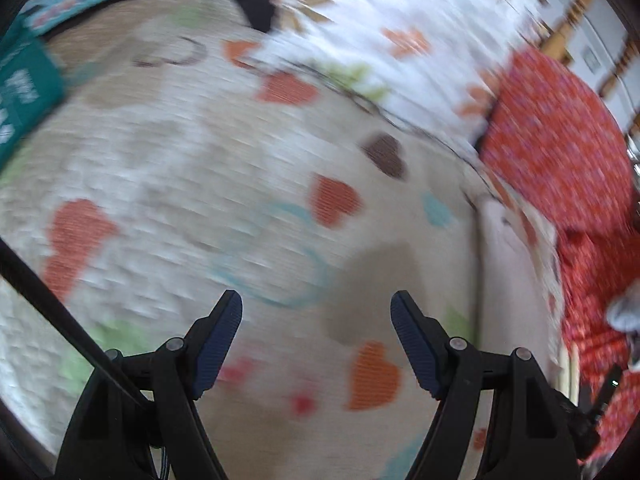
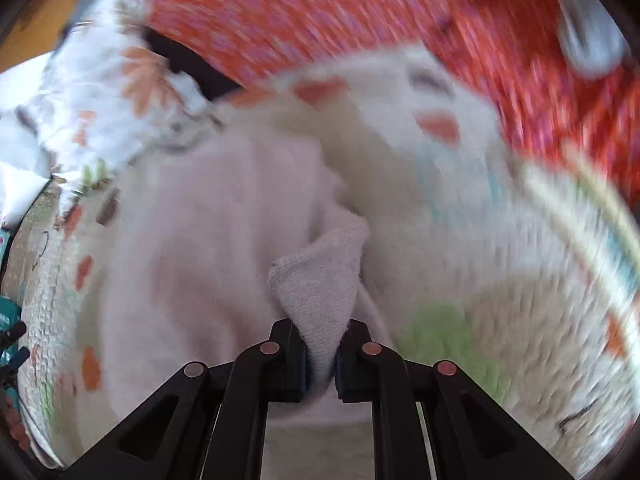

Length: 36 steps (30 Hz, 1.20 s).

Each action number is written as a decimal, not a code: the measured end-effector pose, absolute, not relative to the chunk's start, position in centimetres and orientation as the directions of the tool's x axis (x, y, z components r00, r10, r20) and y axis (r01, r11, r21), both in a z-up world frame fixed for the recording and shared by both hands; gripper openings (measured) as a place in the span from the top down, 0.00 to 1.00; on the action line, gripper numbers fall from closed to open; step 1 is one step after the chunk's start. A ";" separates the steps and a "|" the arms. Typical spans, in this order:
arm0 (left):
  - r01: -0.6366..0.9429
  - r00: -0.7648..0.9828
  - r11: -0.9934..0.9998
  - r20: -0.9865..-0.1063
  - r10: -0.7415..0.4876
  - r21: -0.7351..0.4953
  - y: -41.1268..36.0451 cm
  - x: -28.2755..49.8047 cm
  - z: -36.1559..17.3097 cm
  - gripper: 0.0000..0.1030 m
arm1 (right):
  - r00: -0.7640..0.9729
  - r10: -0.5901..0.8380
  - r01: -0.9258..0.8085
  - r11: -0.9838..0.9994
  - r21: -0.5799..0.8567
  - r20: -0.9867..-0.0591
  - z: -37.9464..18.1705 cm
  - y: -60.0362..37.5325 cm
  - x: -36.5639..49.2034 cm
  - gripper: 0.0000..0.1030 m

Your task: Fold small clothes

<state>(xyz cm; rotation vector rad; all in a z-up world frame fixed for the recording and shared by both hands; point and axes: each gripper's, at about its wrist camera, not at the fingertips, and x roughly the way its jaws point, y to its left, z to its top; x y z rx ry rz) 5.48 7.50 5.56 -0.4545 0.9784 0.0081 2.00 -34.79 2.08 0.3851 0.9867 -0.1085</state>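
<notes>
My right gripper [image 2: 320, 354] is clamped on a fold of the white garment [image 2: 224, 248], which fills the centre of the right view and lies on the heart quilt [image 2: 500, 264]. My left gripper [image 1: 316, 320] is spread wide with nothing in it above the quilt [image 1: 180, 168]. Red cloth [image 1: 560, 136] sits at right; both views are blurred.

Both wrist cams are looking down close over the heart-print quilt [image 1: 240, 184], both blurred. Left is facing open quilt; right is sitting nearer. Both are sharing the red fabric [image 2: 320, 8] and floral cloth [image 1: 392, 20].
</notes>
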 end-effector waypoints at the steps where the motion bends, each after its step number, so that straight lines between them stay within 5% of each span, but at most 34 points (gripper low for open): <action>1: -0.187 0.557 0.906 -0.801 -0.220 -0.380 6.4 5.9 5.3 0.27 | 0.555 0.092 0.261 0.925 0.277 -0.827 1.8 -34.9 1.8 0.90; 8: -0.026 0.496 0.885 -0.774 -0.393 -0.466 -0.9 8.5 3.4 0.26 | 0.578 0.087 0.216 0.942 0.255 -0.811 4.6 -35.1 1.8 0.80; 13: 0.098 0.443 0.842 -0.734 -0.514 -0.531 -5.3 10.7 2.3 0.24 | 0.671 0.084 0.223 0.924 0.309 -0.737 6.7 -37.3 2.9 0.32; 16: 0.155 0.392 0.787 -0.694 -0.604 -0.598 -7.4 11.2 1.4 0.19 | 0.611 0.183 0.150 0.929 0.339 -0.770 4.7 -37.6 8.1 0.29; 19: 0.167 0.339 0.749 -0.676 -0.655 -0.641 -9.1 11.1 0.6 0.18 | 0.526 0.274 0.136 0.908 0.397 -0.805 1.0 -37.6 12.4 0.29; 20: 0.172 0.333 0.756 -0.685 -0.648 -0.632 -9.6 11.1 0.6 0.28 | 0.519 0.302 0.134 0.895 0.425 -0.800 0.0 -37.5 13.3 0.30; 21: 0.189 0.310 0.750 -0.686 -0.658 -0.634 -10.1 11.1 0.8 0.45 | 0.524 0.330 0.130 0.880 0.456 -0.785 -0.5 -37.1 13.8 0.37; 22: 0.195 0.298 0.766 -0.707 -0.642 -0.613 -10.4 11.1 1.3 0.60 | 0.524 0.358 0.119 0.868 0.482 -0.773 -0.5 -36.7 14.1 0.57; 23: 0.205 0.307 0.770 -0.707 -0.637 -0.604 -10.4 11.0 1.9 0.66 | 0.508 0.413 0.097 0.845 0.526 -0.756 -0.3 -36.2 14.6 0.70; 27: 0.249 0.364 0.739 -0.647 -0.670 -0.626 -9.0 10.3 6.2 0.67 | 0.573 0.470 -0.001 0.820 0.573 -0.672 3.7 -34.4 14.5 0.74; 30: 0.269 0.395 0.790 -0.685 -0.612 -0.551 -8.6 10.0 7.5 0.65 | 0.629 0.450 -0.036 0.831 0.555 -0.634 5.6 -33.7 13.9 0.73; 33: 0.193 0.338 0.873 -0.805 -0.487 -0.447 -8.9 10.5 4.6 0.60 | 0.595 0.332 0.047 0.895 0.443 -0.732 3.7 -33.6 14.5 0.58; 36: 0.155 0.303 0.909 -0.857 -0.416 -0.386 -8.8 10.5 2.4 0.54 | 0.583 0.208 0.131 0.930 0.343 -0.786 2.9 -34.5 14.1 0.58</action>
